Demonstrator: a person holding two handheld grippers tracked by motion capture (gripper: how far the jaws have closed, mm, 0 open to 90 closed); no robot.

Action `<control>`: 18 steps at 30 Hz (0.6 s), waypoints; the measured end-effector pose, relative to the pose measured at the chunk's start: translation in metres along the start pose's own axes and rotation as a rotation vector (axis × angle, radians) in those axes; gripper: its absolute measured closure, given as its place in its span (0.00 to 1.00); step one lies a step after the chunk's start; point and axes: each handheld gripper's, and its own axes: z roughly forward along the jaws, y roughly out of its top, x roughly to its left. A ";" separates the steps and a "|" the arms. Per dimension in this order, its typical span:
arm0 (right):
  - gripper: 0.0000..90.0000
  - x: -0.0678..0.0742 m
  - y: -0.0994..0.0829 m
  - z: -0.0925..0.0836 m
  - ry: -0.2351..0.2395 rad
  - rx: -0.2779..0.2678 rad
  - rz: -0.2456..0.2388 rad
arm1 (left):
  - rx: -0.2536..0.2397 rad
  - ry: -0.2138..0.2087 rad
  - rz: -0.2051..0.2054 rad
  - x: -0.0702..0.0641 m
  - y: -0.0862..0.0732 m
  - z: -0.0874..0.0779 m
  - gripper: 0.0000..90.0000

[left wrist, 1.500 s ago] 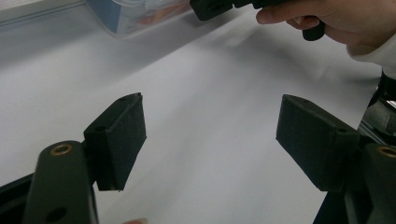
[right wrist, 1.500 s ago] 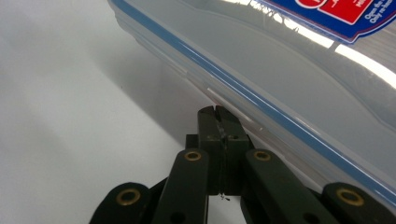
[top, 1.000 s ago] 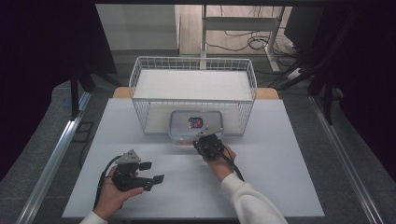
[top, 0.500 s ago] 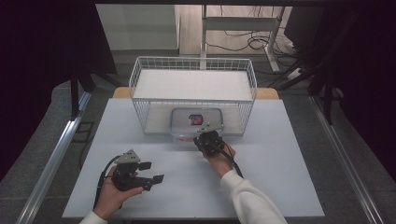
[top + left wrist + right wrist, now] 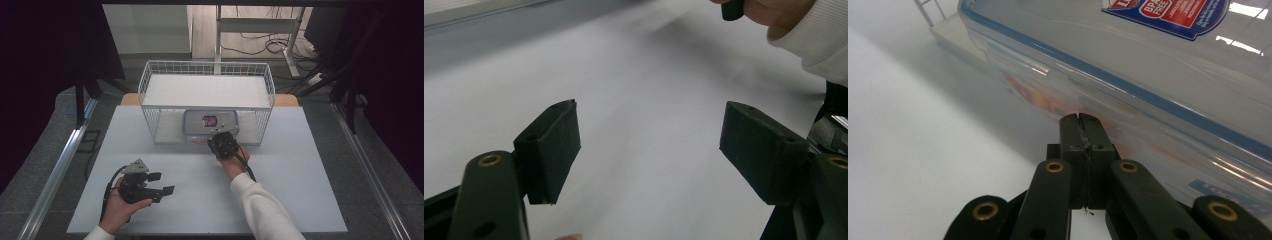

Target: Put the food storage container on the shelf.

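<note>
- We take the white wire basket [image 5: 150, 95] as our landmark: a rectangular grid of thin rods standing at the far middle of the matte white table [image 5: 300, 200].
- Inside the basket, against its near wall, lies a clear plastic container [image 5: 210, 122] — a rounded rectangle with a glossy lid, a blue seal line along the rim and a red-and-blue sticker [image 5: 1168, 12] on top.
- In the right gripper view the container's near side wall [image 5: 1098, 100] looks smooth and translucent, with something orange-red blurred behind it; we cannot tell what it is.
- The right gripper [image 5: 223, 144] sits just in front of the basket's near wall, at the container's right part. Its black jaws are pressed flat together with nothing between them, and their tips [image 5: 1081, 120] are at the container's wall; we cannot tell whether they touch it.
- The left gripper [image 5: 156, 183] is well in front of the basket, toward its left end, held low over bare table — jaws spread wide, nothing in them. Its pads [image 5: 551, 145] are blocky, matte black rubber.
- A white ribbed sleeve [image 5: 814, 35] of the right arm shows beyond the left jaws.
</note>
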 end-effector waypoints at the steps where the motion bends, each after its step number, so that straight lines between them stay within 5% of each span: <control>1: 0.99 0.000 0.001 0.001 0.001 0.002 0.005 | -0.001 0.000 -0.001 0.000 0.000 0.000 0.26; 18: 0.99 -0.008 0.016 0.016 -0.041 0.012 0.046 | -0.002 -0.002 0.003 0.002 0.000 -0.002 0.26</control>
